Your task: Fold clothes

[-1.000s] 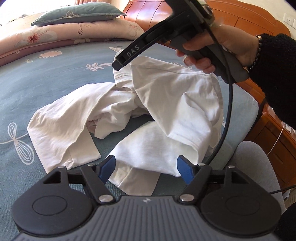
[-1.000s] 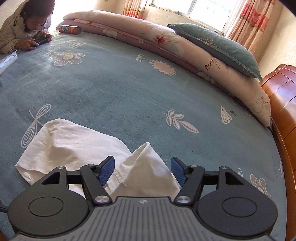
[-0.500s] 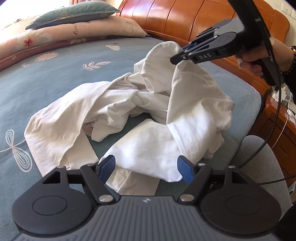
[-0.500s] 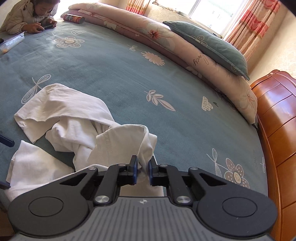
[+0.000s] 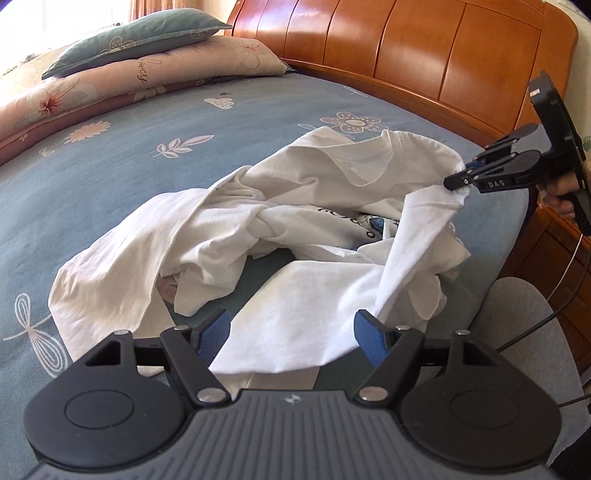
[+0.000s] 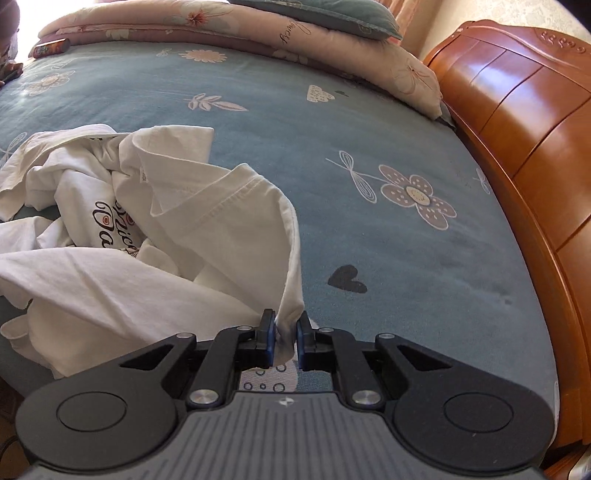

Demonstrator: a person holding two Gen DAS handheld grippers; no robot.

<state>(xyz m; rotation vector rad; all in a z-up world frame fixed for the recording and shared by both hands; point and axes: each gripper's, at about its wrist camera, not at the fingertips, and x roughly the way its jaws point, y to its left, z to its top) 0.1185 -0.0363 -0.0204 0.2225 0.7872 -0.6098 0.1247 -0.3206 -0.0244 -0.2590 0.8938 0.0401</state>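
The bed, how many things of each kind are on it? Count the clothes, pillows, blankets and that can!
White T-shirt: 1, crumpled; I cannot tell whether more clothes are bunched in it.
Green pillow: 1
Folded pink floral quilt: 1
Can: 1, lying at the far edge
Grippers: 2, the right gripper shut on the shirt, the left gripper open.
Total: 6

Open blue bedspread [image 6: 369,122] runs clear from the crumpled white shirt [image 5: 295,221] to the stacked pillows [image 6: 314,33] along the far edge. The wooden headboard [image 5: 424,55] walls off one side. A cable [image 5: 535,325] hangs off the near corner.
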